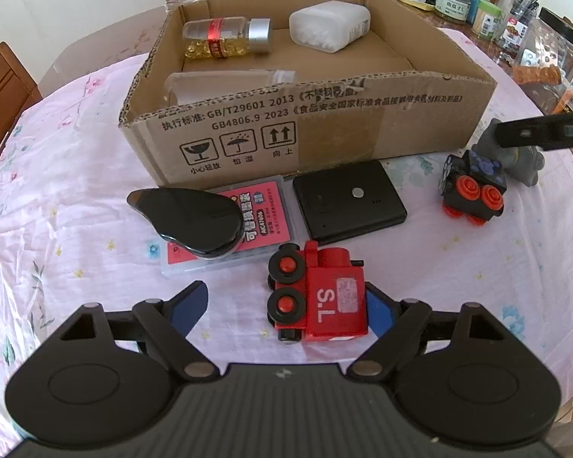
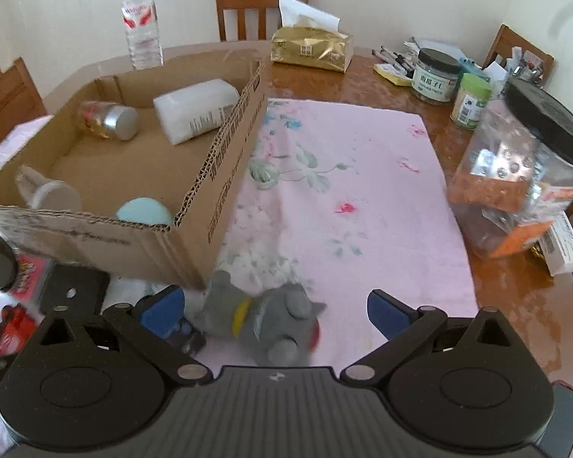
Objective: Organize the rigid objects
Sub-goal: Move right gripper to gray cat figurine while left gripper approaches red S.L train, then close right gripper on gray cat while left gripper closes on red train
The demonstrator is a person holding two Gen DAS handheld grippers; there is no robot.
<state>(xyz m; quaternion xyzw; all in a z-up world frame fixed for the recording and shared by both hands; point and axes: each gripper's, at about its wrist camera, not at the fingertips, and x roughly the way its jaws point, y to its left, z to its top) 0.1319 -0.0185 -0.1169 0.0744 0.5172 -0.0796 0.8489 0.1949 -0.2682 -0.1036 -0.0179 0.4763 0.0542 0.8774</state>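
Note:
A red toy train point(image 1: 319, 297) marked "S.L" lies on the pink cloth between the fingers of my left gripper point(image 1: 286, 305), which is open around it. Beyond it lie a black oval case point(image 1: 189, 219) on a pink card box point(image 1: 229, 225), a black flat device point(image 1: 347, 200) and a black toy car point(image 1: 471, 187). The cardboard box point(image 1: 324, 129) holds a pill bottle point(image 1: 225, 36), a white container point(image 1: 328, 24) and a clear tube point(image 1: 229, 82). My right gripper point(image 2: 279, 311) is open, with a grey plush toy point(image 2: 267, 318) between its fingers.
A water bottle point(image 2: 141, 19), a tissue box point(image 2: 311, 47), jars point(image 2: 435, 72) and a large clear jar point(image 2: 515, 171) stand on the wooden table point(image 2: 515, 305) to the right and back. Wooden chairs point(image 2: 261, 4) surround the table.

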